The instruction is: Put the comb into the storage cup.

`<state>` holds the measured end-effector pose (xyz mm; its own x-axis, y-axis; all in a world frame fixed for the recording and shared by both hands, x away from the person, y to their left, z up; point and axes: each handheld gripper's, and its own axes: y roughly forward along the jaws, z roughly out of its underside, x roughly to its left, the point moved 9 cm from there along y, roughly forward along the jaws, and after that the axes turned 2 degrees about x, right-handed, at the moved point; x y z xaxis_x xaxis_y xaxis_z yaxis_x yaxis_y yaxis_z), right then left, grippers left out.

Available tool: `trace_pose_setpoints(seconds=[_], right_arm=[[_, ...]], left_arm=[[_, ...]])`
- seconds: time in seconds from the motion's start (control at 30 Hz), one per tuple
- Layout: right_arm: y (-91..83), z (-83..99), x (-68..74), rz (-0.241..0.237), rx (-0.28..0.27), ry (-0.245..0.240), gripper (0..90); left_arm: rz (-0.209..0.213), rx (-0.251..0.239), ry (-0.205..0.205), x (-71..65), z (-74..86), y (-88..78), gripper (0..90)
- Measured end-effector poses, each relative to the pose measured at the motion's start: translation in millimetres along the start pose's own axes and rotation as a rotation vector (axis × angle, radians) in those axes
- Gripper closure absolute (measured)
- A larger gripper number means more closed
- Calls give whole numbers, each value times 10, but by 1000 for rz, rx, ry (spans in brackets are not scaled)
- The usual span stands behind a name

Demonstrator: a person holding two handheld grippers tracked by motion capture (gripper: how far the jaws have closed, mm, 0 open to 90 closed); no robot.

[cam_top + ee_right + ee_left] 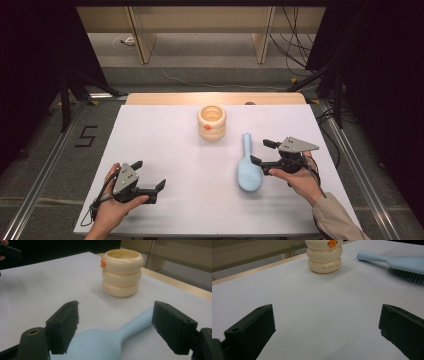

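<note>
A light blue hairbrush (248, 170) lies bristles down on the white table sheet (165, 150), right of centre, its handle pointing toward a cream ringed cup (212, 121) with an orange knob. My right gripper (263, 152) comes at the brush from the right. In the right gripper view its jaws stand open on either side of the hairbrush (105, 342) where head meets handle, with a gap at each pad; the cup (122, 275) is beyond. My left gripper (149, 174) rests open at the front left with nothing between its jaws, and the left gripper view (325, 325) faces the cup (325, 258) and hairbrush (402, 265).
The sheet covers a wooden table whose far edge (215, 98) shows behind the cup. Black stands and cables flank the table on the floor. Bare sheet stretches between the two grippers.
</note>
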<state>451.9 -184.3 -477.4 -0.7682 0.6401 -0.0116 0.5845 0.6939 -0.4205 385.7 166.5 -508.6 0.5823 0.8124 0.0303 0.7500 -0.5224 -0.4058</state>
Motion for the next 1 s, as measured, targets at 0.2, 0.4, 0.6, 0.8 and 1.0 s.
trace_pose_setpoints(seconds=[0.2,0.4,0.6,0.8,1.0], right_arm=[[174,-51,-50,-10,29,-14,295],[325,-113,-103,-9,65,-36,391],[448,-161,-155,-35,116,-44,600],[565,-187,-201,-44,184,-63,826],[683,-186,-227,-46,272,-85,900]], left_arm=[[-4,-2,-1,16,0,-1,1],[-4,0,-5,18,7,1,2],[-6,0,-3,26,8,2,6],[-8,2,0,29,9,1,9],[-8,0,-2,30,8,-1,10]])
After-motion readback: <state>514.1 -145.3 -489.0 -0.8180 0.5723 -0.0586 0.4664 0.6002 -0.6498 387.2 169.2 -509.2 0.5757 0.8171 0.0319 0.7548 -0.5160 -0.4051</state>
